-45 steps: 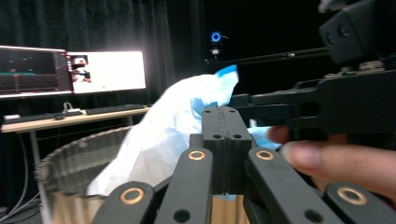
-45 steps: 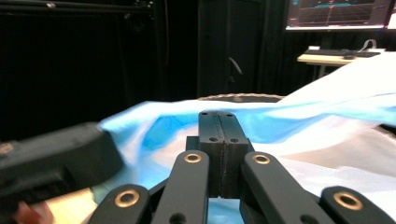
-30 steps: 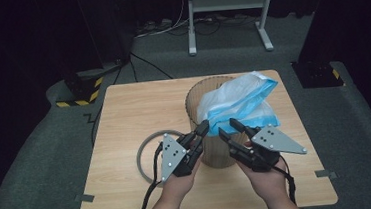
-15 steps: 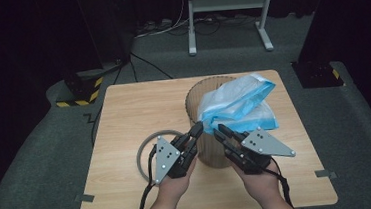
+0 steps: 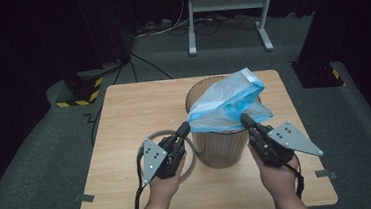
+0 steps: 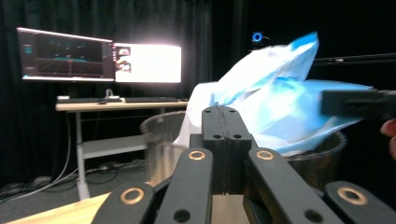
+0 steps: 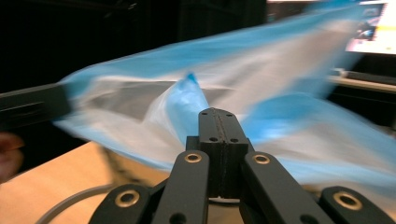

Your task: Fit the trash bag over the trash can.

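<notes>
Both grippers are clamped on the bag's edge, jaws pressed together: the left gripper [image 5: 186,128] on its left corner, the right gripper [image 5: 245,118] on its right; since a second ago they have drawn apart, spreading the blue bag [image 5: 229,99] wider across the bin [image 5: 223,150]; the bag lies bunched over the bin's mouth, between the two tips; a grey ring [image 5: 193,160] lies on the table [image 5: 126,139] under the left gripper; the left gripper view adds lit monitors [image 6: 100,57] on a desk beyond the bin.
</notes>
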